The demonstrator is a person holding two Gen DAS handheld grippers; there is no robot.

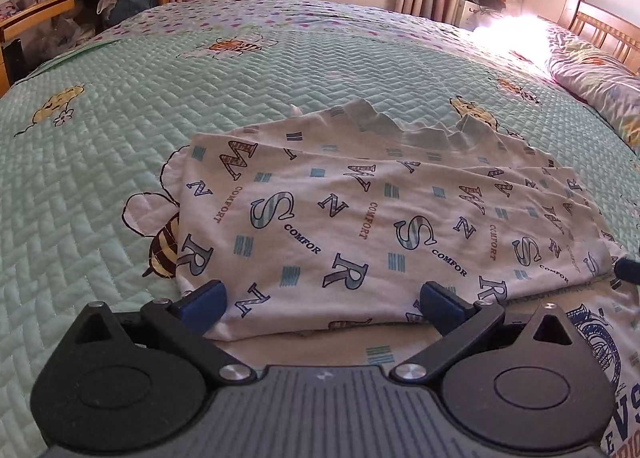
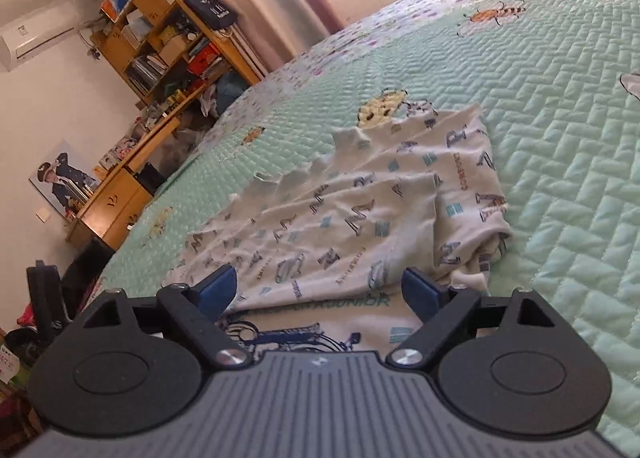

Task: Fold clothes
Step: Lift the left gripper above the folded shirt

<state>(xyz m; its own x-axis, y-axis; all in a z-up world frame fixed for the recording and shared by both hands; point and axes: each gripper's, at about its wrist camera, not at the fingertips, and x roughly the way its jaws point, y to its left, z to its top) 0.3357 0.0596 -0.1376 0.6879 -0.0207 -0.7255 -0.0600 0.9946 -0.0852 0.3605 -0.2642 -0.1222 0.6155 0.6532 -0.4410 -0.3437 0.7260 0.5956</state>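
A: Where was the garment?

B: The white shirt [image 1: 360,218] w/ the letter print lay on the bed [image 1: 120,98], near its front edge, folded over on itself. One folded flap covered most of it; underneath, a part w/ a blue printed picture [image 2: 280,332] stuck out toward the cameras.

A: Why folded that way?

B: Prob. a fold just laid: top flap flat, far edge [image 1: 400,126] wavy and bunched, so it likely needed smoothing or another fold.

A: And the tongs?

B: Left tongs [image 1: 322,300] were released, both blue pads wide apart, low over the near edge of the flap, cloth showing between them but not pinched. Right tongs [image 2: 320,288] same: wide open, nothing gripped, aimed at the shirt's right end, where the cloth lay lumpy [image 2: 488,246].

A: Anything you couldn't tell?

B: Plenty. Tong bodies hid the shirt's nearest edge in both views. Blue print was cut off, text only partly readable. Whether the pads touched cloth – couldn't tell. Sleeves weren't identifiable. Glare washed out the bed's far corner by the pillow [image 1: 592,74].
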